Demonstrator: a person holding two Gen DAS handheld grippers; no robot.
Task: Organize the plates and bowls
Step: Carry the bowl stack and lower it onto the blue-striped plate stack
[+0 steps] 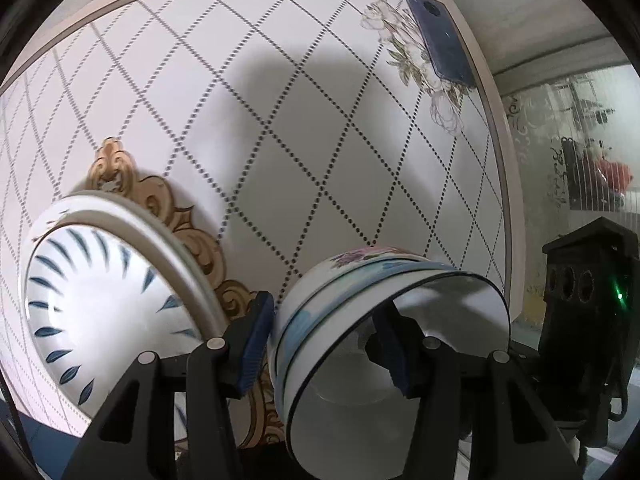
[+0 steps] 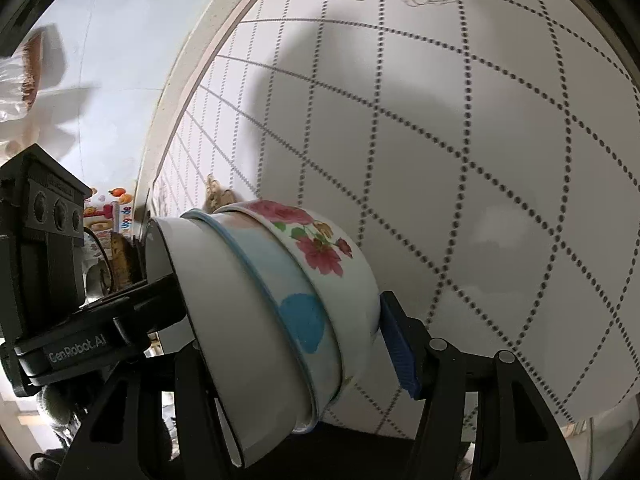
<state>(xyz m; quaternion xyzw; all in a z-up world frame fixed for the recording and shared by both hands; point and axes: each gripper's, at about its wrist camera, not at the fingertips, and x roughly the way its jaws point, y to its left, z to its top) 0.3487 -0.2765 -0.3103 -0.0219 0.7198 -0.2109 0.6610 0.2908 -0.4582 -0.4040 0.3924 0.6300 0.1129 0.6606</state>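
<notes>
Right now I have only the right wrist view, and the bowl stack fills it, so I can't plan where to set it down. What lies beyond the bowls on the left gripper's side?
Observer: A white plate with blue leaf marks lies on the table to the left of the stack of bowls, not touching it.
Operator: How does the left gripper hold the stack?
Observer: The left gripper has one of its fingers inside the stack's open mouth and the other outside, against the stack's base.
Operator: Anything else on the table?
Observer: A dark blue phone lies near the far right corner.
</notes>
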